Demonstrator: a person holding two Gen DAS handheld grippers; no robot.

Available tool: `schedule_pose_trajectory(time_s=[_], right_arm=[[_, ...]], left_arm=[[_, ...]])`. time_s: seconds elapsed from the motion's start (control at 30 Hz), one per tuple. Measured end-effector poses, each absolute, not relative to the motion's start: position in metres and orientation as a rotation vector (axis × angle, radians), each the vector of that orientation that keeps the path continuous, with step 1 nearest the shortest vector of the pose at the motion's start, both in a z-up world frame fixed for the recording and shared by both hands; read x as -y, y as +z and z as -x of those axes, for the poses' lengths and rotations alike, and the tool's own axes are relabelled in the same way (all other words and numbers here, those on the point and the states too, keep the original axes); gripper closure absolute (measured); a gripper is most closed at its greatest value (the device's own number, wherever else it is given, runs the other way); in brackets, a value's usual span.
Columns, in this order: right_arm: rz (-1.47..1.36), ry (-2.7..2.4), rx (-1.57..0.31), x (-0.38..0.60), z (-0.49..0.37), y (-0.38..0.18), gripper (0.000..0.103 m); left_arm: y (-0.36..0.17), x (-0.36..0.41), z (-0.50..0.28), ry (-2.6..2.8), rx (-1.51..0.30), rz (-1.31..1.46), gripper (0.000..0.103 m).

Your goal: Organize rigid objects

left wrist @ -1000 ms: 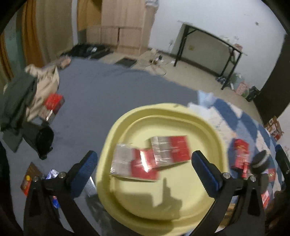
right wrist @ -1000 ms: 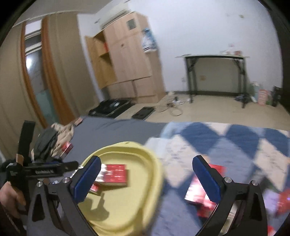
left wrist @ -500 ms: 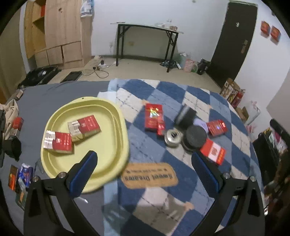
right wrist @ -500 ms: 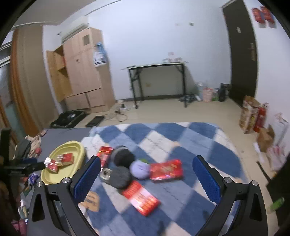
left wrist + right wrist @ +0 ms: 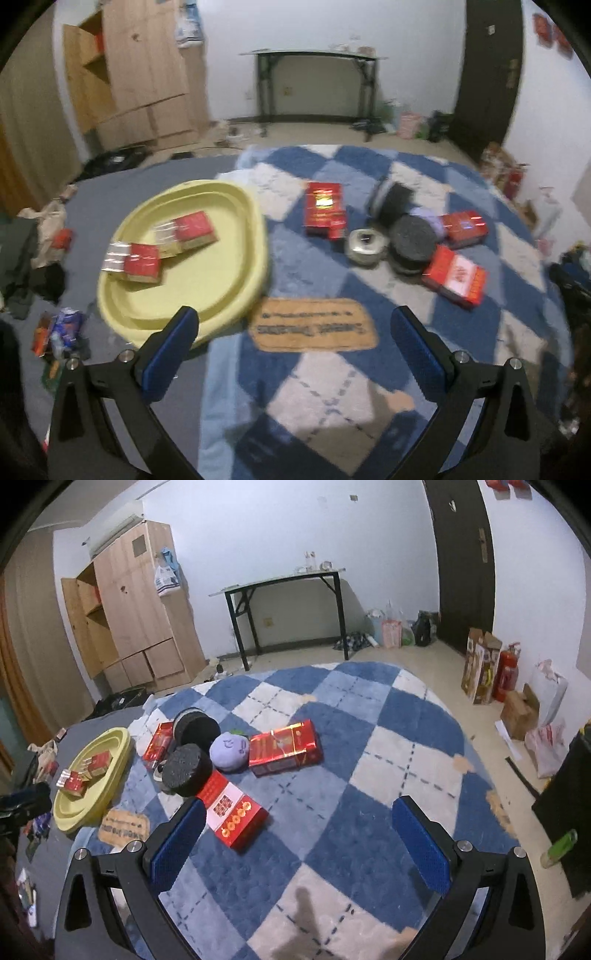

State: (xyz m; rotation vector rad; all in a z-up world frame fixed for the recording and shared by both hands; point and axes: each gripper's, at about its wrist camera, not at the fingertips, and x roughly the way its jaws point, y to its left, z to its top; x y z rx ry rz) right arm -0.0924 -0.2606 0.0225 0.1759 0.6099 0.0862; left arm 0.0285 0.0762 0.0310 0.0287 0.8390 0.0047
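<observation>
Boxes (image 5: 188, 230) remain in tray (image 5: 236, 284); both tongs now pulled back, empty.

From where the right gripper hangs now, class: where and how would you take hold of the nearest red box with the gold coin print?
Grip the red box across its two long side faces, coming down from above. It lies flat on the blue checked rug, diagonal to the open right gripper, so probably turn the wrist first. Its far end sits close to the black round tin; take the near half.
</observation>
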Motion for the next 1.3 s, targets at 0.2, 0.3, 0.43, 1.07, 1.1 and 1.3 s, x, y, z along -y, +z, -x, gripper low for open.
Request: schedule_pose_trajectory(time_s=[0.2, 0.3, 0.43, 1.07, 1.1, 1.3], right_arm=[[-0.160, 0.092, -0.633, 0.259, 0.086, 0.020, 0.000], [-0.173, 0.091, -0.631, 0.264, 0.074, 0.009, 0.000], [-0.178, 0.089, -0.635, 0.265, 0.066, 0.003, 0.000], [-0.157, 0.152, -0.622, 0.249, 0.054, -0.003, 0.000], [-0.153, 0.161, -0.627, 0.247, 0.053, -0.004, 0.000], [-0.061, 0.226, -0.662, 0.225, 0.039, -0.021, 0.000]], left_arm=[[0.021, -0.082, -0.036, -0.002, -0.848, 0.069, 0.000], [0.016, -0.085, -0.040, -0.023, -0.868, 0.131, 0.000], [0.014, -0.087, -0.044, -0.007, -0.876, 0.141, 0.000], [0.015, -0.078, -0.054, -0.087, -0.889, 0.177, 0.000], [0.014, -0.077, -0.055, -0.094, -0.894, 0.173, 0.000], [0.005, -0.049, -0.074, -0.181, -0.914, 0.126, 0.000]])
